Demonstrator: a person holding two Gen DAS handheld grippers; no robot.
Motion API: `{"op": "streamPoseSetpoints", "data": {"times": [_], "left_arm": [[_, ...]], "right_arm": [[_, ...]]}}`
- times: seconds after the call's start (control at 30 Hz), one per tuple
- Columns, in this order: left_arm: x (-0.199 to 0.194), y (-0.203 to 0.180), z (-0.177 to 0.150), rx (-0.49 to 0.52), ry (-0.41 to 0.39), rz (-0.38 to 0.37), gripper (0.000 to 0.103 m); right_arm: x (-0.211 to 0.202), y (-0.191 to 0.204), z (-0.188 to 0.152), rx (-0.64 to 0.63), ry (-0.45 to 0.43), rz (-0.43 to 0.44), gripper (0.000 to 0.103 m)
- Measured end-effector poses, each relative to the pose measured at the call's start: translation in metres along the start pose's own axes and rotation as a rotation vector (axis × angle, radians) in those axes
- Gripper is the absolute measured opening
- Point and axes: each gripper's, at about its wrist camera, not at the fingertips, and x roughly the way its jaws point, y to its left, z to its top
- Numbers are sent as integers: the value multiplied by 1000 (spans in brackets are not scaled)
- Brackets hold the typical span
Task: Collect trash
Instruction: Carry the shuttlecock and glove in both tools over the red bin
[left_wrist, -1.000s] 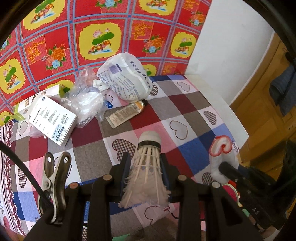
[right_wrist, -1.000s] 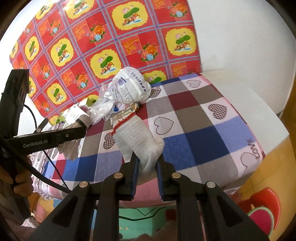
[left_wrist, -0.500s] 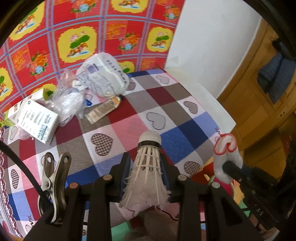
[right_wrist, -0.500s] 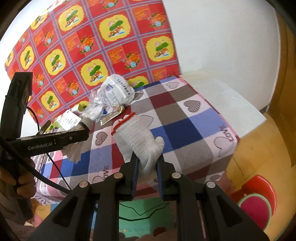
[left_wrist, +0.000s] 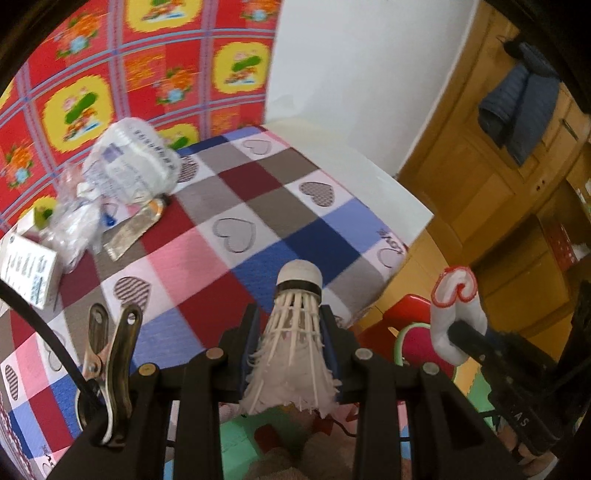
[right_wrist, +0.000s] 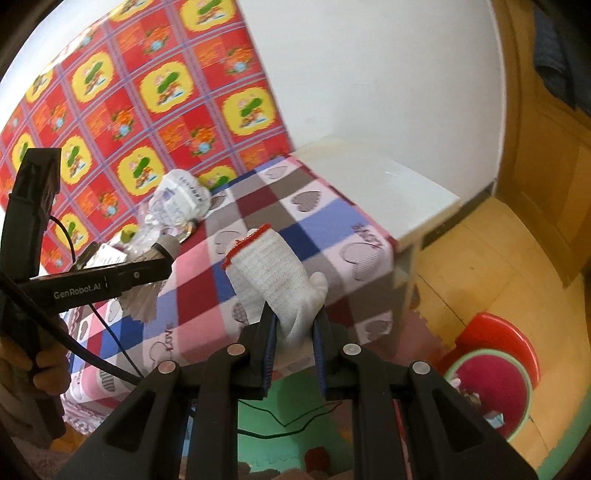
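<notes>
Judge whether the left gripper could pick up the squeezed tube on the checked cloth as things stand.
Probably not yet: the left gripper is shut on a shuttlecock, so its jaws are occupied. The tube itself lies uncovered at the edge of the wrappers.

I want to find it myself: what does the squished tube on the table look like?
On the checked heart tablecloth, look at the trash pile by the red flowered wall. The tube lies flat at the pile's near edge: dull gold, dark cap, unlike the clear bags and white box.

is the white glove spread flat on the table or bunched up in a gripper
Bunched up: the white glove is pinched in the right gripper, cuff sticking up, clear of the checked table.
</notes>
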Motion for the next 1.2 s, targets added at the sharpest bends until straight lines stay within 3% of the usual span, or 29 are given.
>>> {"op": "streamPoseSetpoints", "data": {"times": [0.7,1.2], "left_arm": [[44,-142,-17,194,94,-160,33],[102,-256,-48,356,202,-278,33]], "right_arm": [[-52,-125,-53,212,22,-146,19],[-59,-219,-105,366,90,-233,19]]}}
